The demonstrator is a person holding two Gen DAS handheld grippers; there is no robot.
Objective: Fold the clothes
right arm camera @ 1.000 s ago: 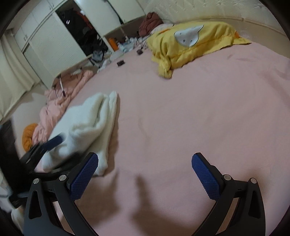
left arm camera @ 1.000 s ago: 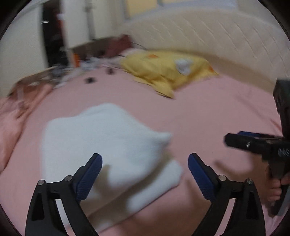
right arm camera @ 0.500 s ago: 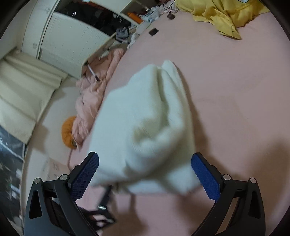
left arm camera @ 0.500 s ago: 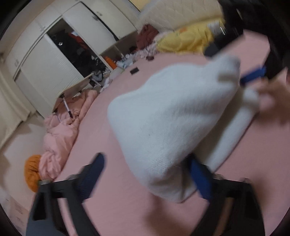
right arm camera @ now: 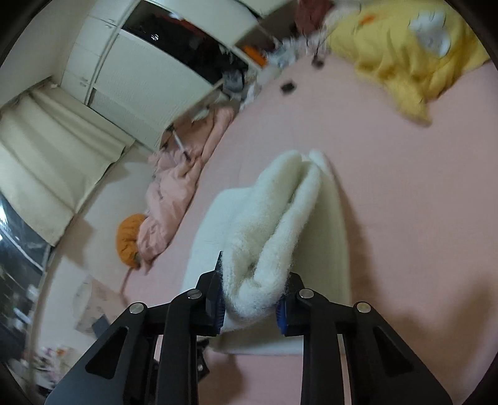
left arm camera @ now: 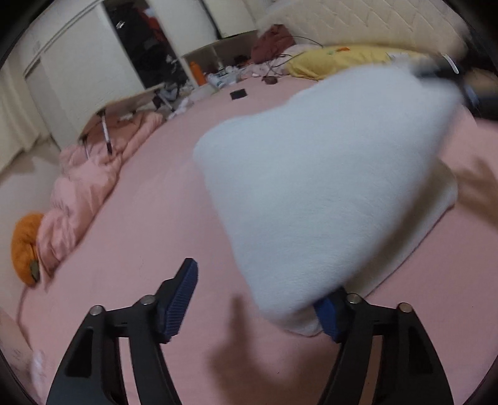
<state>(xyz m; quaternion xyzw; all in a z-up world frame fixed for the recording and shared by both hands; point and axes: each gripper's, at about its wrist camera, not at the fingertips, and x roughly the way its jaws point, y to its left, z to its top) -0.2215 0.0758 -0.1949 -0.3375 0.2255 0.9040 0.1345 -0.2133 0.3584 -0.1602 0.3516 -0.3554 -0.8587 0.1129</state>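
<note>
A fluffy white garment lies partly folded on the pink bed sheet. In the right wrist view my right gripper is shut on a bunched fold of the white garment and holds that fold above the rest of it. In the left wrist view my left gripper is open; the lifted garment hangs over its right finger and hides most of that pad. The left pad is bare above the sheet. The right gripper shows blurred at the upper right.
A yellow blanket lies near the quilted headboard. A crumpled pink duvet and an orange cushion lie at the bed's left edge. A wardrobe, a small folding table and clutter stand beyond. A small dark object lies on the sheet.
My right gripper has closed on a fold of the white garment and lifted it. The left gripper has swung around to the garment's near end, still open.
</note>
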